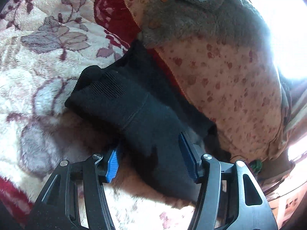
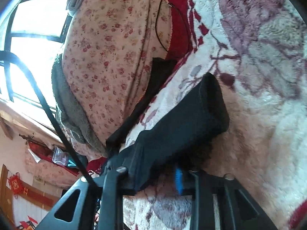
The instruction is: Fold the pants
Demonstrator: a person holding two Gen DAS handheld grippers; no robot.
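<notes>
Black pants lie folded into a narrow strip on a plush cream blanket with a maroon flower pattern. My left gripper straddles the near end of that strip. Its blue pads stand on either side of the cloth, and a gap shows beside the left one, so it is open. In the right wrist view the pants run up and right from my right gripper. That gripper is shut on the pants' near edge, with one blue pad showing against the cloth.
A bulky quilt in small red flower print presses against the pants' far side. A grey fleece garment with buttons lies over it. A bright window and a black strap are at the left.
</notes>
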